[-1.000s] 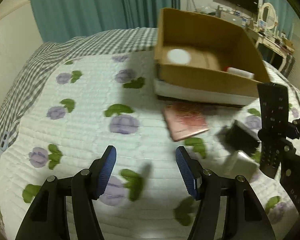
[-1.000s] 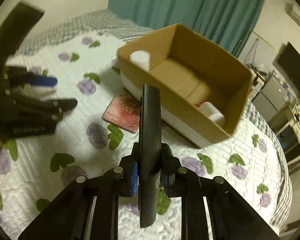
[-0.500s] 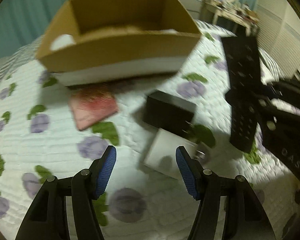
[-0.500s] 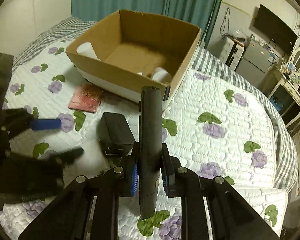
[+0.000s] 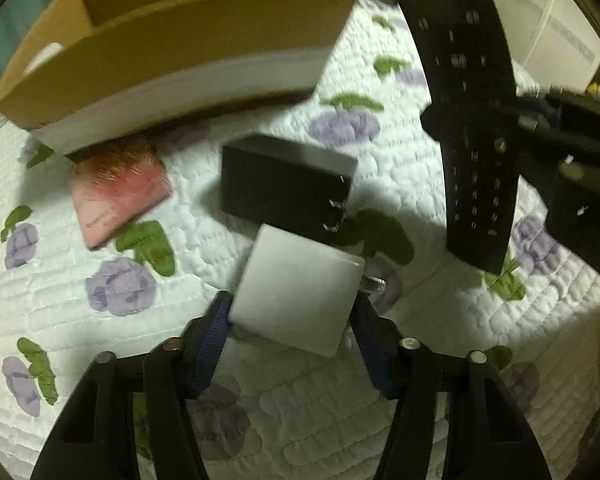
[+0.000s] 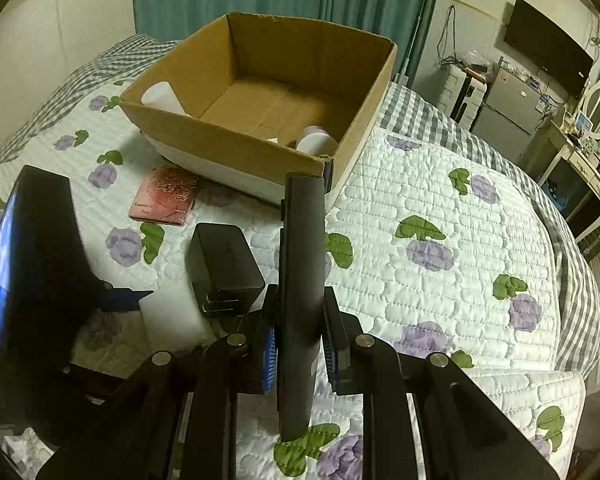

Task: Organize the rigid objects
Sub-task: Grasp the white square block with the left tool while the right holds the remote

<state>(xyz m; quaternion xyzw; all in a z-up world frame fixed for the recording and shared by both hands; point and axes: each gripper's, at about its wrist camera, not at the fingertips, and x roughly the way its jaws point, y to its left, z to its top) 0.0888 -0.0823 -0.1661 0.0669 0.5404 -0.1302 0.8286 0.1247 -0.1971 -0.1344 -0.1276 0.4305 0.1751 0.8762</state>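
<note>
While lying on the quilted bed, white block sits between spread left tongs, black adapter touching it beyond; right tongs pinch black remote short of cardboard box.

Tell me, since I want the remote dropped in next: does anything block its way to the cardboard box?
Nothing visible does. The right gripper holds the remote above the quilt, and the cardboard box lies straight ahead, open-topped. The black charger sits low and to the left.
</note>
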